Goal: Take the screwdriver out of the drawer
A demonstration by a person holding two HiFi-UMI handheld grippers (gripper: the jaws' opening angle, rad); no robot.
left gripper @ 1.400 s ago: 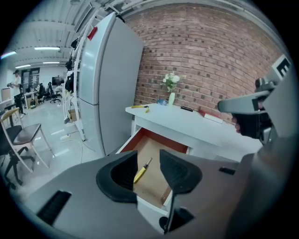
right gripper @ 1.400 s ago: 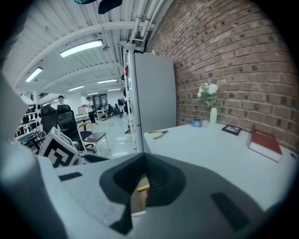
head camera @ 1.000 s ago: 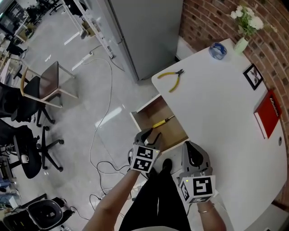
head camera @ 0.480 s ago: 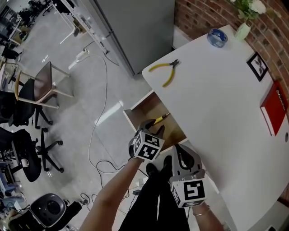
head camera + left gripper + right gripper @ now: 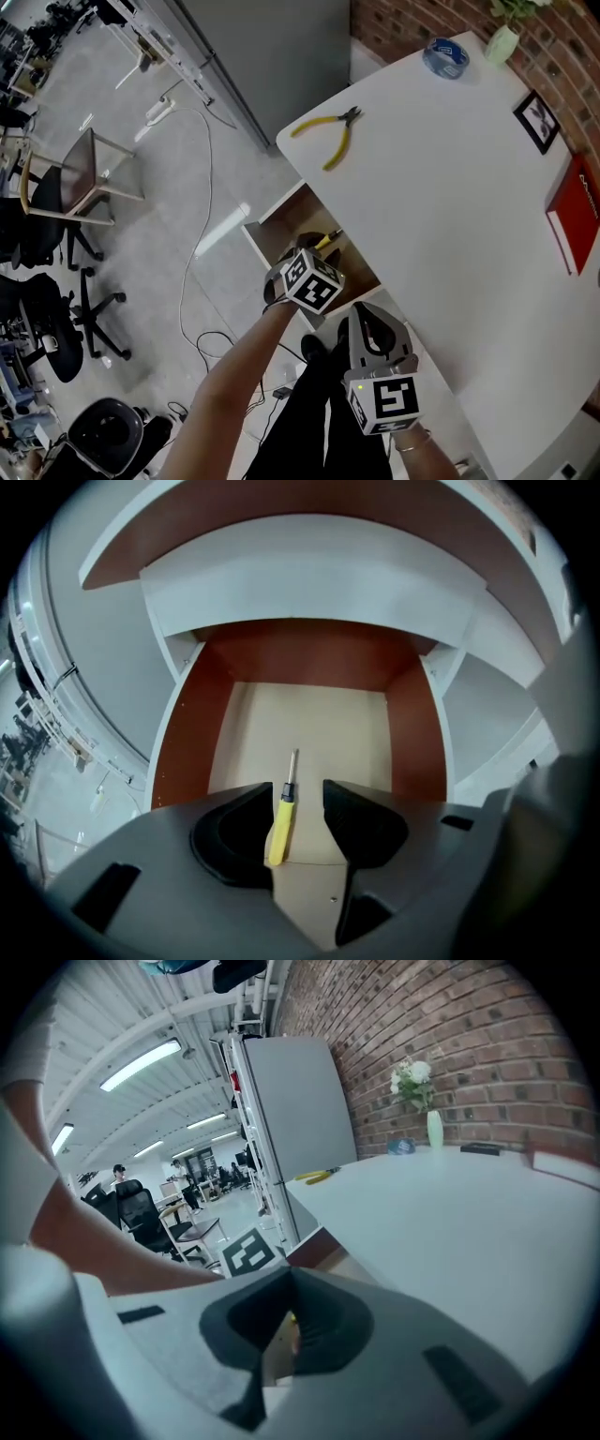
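The screwdriver (image 5: pixel 281 817), yellow-handled with a short metal shaft, lies on the floor of the open wooden drawer (image 5: pixel 187 724) under the white table (image 5: pixel 450 187). In the head view only part of the screwdriver (image 5: pixel 323 241) shows, beyond my left gripper (image 5: pixel 300 261), which points steeply down into the drawer (image 5: pixel 272 225). In the left gripper view the jaws of that gripper (image 5: pixel 297 794) are opening, and the handle lies lower, in the gap between them, untouched. My right gripper (image 5: pixel 366 321) hangs by the table's near edge with its jaws together (image 5: pixel 286 1283) and nothing in them.
Yellow pliers (image 5: pixel 328 141) lie on the table near its left corner, a blue tape roll (image 5: pixel 445 58) at the back. A red book (image 5: pixel 577 225) and a picture frame (image 5: pixel 536 120) sit at the right. A grey cabinet (image 5: pixel 281 56) stands behind; chairs (image 5: pixel 75 178) and cables on the floor.
My left gripper has sunk toward the drawer and rolled, so its marker cube now hides most of the screwdriver in the head view. The right gripper has lowered a little.
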